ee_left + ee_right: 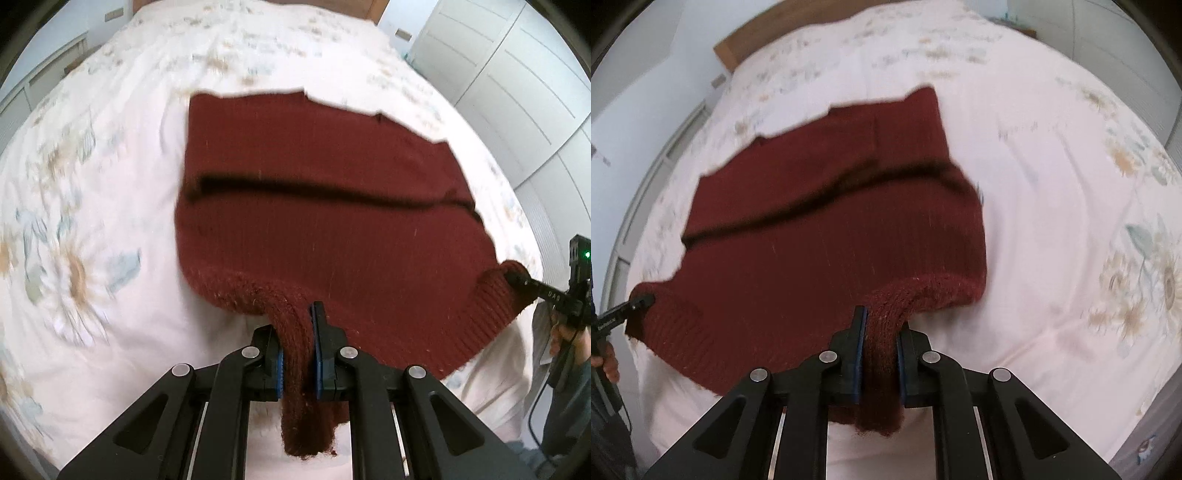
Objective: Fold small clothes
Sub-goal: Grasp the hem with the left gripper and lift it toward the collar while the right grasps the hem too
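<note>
A dark red knitted sweater lies spread on a bed, with a dark fold line across its middle; it also shows in the right wrist view. My left gripper is shut on a thick ribbed edge of the sweater at its near left corner. My right gripper is shut on the ribbed edge at the near right corner. The near part of the sweater hangs lifted between both grippers. The right gripper shows at the far right of the left wrist view, and the left gripper at the far left of the right wrist view.
The bed is covered by a pale pink floral sheet, also in the right wrist view. White wardrobe doors stand to the right. A wooden headboard is at the far end.
</note>
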`<state>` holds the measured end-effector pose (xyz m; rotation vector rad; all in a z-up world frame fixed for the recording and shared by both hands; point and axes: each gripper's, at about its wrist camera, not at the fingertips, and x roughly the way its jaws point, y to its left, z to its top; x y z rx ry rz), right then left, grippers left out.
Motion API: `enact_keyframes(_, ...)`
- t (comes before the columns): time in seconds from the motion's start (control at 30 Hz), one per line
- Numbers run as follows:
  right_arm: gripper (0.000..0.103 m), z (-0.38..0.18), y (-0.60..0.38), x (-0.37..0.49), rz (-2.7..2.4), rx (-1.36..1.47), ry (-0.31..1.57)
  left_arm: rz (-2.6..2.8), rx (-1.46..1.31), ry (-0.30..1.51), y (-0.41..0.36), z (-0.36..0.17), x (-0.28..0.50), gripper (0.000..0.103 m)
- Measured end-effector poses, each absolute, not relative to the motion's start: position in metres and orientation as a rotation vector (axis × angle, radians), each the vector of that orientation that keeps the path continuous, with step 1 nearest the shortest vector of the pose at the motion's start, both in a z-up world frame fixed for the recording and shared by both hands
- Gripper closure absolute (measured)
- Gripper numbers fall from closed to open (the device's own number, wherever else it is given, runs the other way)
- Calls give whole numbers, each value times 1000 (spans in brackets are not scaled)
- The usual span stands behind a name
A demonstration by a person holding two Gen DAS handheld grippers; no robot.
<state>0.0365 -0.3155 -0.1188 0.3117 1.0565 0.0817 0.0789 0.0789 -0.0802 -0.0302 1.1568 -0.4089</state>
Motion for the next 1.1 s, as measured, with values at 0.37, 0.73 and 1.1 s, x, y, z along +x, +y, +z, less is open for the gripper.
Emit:
enact_keyframes(0.37,90,-49,-337,119,61,405,862,-350,-110,1023,95,-33,150,94)
enact_keyframes(0.73,90,-62,-327,221,24,340,914,-261,-62,1040,94,-42,226,94)
enact_keyframes(1.1,89,-128,-326,288,-67,302,1074,-148,68,1137,70,-112,301,91)
